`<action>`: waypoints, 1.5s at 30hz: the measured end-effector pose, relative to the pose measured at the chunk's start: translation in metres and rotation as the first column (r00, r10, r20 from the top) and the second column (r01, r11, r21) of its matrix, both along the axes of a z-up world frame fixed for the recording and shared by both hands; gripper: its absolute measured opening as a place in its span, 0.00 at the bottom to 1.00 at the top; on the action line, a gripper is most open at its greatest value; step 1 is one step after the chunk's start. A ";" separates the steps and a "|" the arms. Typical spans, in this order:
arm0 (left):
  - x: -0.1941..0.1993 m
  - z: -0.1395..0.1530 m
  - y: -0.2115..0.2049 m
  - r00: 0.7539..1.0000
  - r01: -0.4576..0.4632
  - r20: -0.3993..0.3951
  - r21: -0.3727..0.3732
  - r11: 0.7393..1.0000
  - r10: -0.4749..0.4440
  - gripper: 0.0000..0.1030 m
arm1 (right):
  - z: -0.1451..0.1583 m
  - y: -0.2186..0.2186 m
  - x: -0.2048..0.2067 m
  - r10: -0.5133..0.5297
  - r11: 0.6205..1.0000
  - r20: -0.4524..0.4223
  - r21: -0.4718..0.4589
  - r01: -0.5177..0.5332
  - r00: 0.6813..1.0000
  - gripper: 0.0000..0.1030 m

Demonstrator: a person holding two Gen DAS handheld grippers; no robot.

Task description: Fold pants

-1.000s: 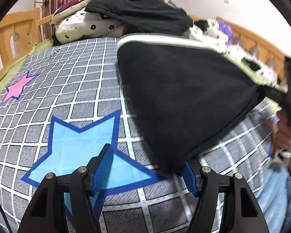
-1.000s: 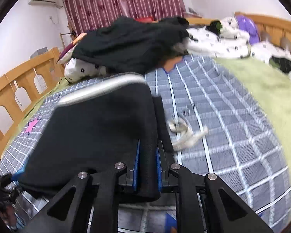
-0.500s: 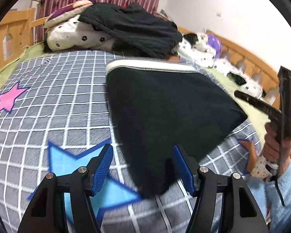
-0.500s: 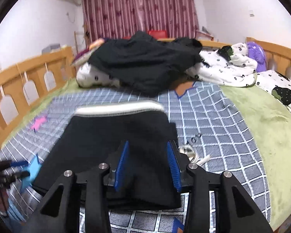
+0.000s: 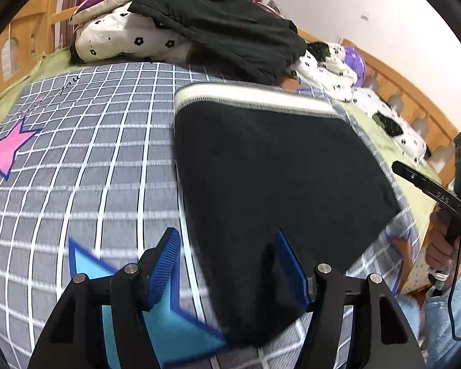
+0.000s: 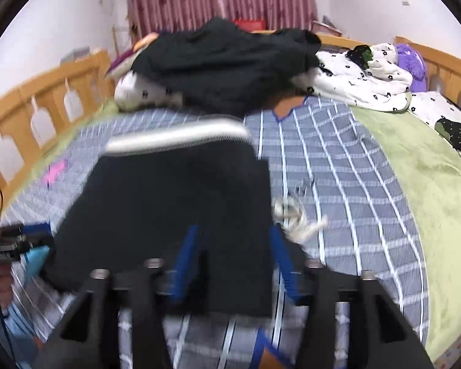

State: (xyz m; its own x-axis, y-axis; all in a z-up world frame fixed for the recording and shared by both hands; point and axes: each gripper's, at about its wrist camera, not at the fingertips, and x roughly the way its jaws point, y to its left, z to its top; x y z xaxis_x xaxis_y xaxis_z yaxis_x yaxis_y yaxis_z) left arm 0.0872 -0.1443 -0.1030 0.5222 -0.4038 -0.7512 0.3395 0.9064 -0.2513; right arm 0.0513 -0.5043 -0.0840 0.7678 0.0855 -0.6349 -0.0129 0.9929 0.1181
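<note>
The folded black fabric pants with a white and grey striped waistband lie flat on the grey bed sheet with a white grid, the waistband at the far end and the folded edge near. In the left wrist view the left claw stands open, its blue-padded fingers spread to either side of the pants' near left corner without pinching the cloth. Only this view shows the pink star print far left and the light blue star print under the near corner, and at the right edge the right hand gripping its black tool handle.

The right wrist view, blurred, shows the right claw open over the pants' near right edge, one finger above the cloth and the other just beside it. Only here appear a small pale cord-like object on the sheet just right of the pants and the green blanket farther right. Both views show the heap of black clothing on flower-print white bedding at the far end.
</note>
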 end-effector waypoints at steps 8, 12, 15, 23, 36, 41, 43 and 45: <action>0.068 -0.011 -0.006 0.996 -0.043 -0.085 -0.055 0.998 0.039 0.61 | -0.019 -0.027 0.105 0.038 0.993 -0.205 0.115 -0.015 0.978 0.61; 0.093 -0.048 -0.007 0.981 -0.048 -0.190 -0.097 0.994 0.029 0.63 | -0.047 -0.031 0.123 0.099 0.994 -0.251 0.080 -0.081 0.963 0.70; 0.101 -0.061 -0.005 0.978 -0.041 -0.207 -0.153 0.987 0.008 0.62 | -0.054 -0.035 0.126 0.147 0.987 -0.257 0.099 -0.125 0.955 0.70; 0.111 -0.064 -0.008 0.976 -0.057 -0.215 -0.195 0.979 0.014 0.33 | -0.071 -0.040 0.142 0.197 0.962 -0.316 0.245 -0.121 0.928 0.68; 0.094 0.024 0.042 0.993 -0.080 -0.108 -0.269 0.960 0.052 0.18 | 0.004 0.011 0.103 0.151 0.925 -0.177 0.371 -0.076 0.973 0.19; 0.080 0.051 0.128 0.990 -0.133 -0.062 -0.194 0.972 0.123 0.18 | 0.011 0.083 0.108 0.252 0.856 -0.106 0.487 -0.171 0.962 0.19; 0.082 0.049 0.156 0.987 -0.155 -0.064 -0.156 0.976 0.147 0.19 | 0.004 0.104 0.116 0.281 0.831 -0.096 0.522 -0.192 0.955 0.19; 0.088 0.031 0.169 0.986 -0.152 -0.089 -0.113 0.982 0.143 0.19 | -0.012 0.127 0.123 0.304 0.824 -0.102 0.527 -0.207 0.947 0.19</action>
